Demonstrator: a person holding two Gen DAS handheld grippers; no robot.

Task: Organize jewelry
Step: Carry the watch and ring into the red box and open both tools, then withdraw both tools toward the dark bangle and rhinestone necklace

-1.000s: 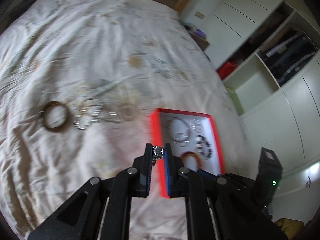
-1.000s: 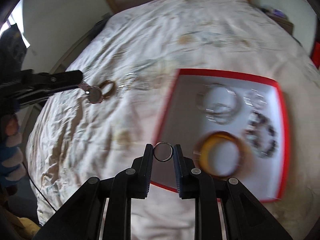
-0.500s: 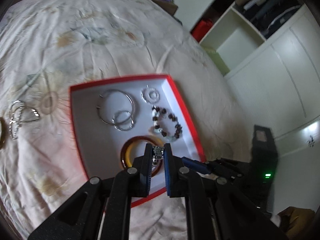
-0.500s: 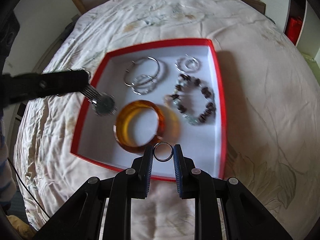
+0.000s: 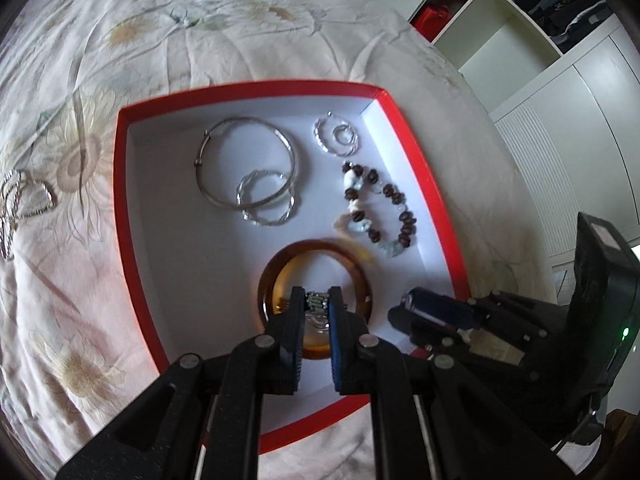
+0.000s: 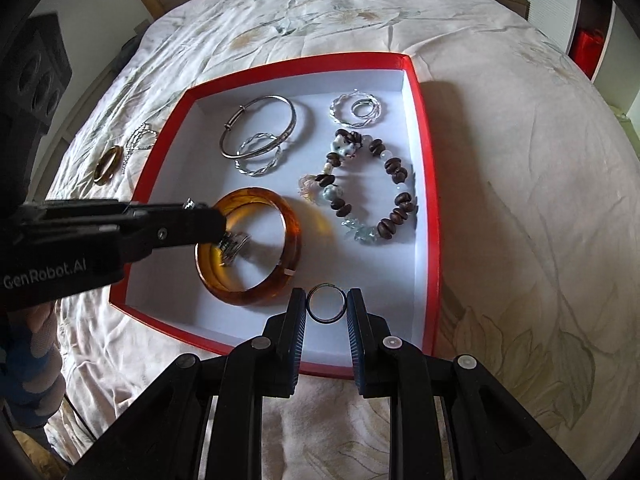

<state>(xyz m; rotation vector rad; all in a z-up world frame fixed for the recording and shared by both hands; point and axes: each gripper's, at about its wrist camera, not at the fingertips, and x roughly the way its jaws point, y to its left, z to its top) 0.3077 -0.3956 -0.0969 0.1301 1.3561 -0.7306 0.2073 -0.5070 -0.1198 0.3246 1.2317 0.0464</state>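
A red box with a white floor [image 5: 124,216] [image 6: 424,168] lies on the bed and holds an amber bangle [image 5: 362,276] [image 6: 290,224], silver bangles [image 5: 248,160] [image 6: 260,128], twisted silver rings [image 5: 336,136] [image 6: 356,110] and a beaded bracelet [image 5: 380,208] [image 6: 372,188]. My left gripper [image 5: 316,300] [image 6: 218,224] is shut on a small silver watch-like piece [image 5: 316,302] [image 6: 234,246], held inside the amber bangle's ring. My right gripper [image 6: 326,304] is shut on a thin dark ring [image 6: 326,304] above the box's near edge; it also shows in the left wrist view [image 5: 416,308].
On the floral bedspread left of the box lie a silver chain piece [image 5: 24,204] [image 6: 138,142] and a brown bangle [image 6: 108,164]. A white wardrobe with open shelves [image 5: 560,40] stands right of the bed. A red item [image 6: 586,50] sits by the wardrobe.
Both grippers have moved from over the bedspread to over the box. The left gripper has come down into the amber bangle's ring with its piece. The right gripper still holds its ring.
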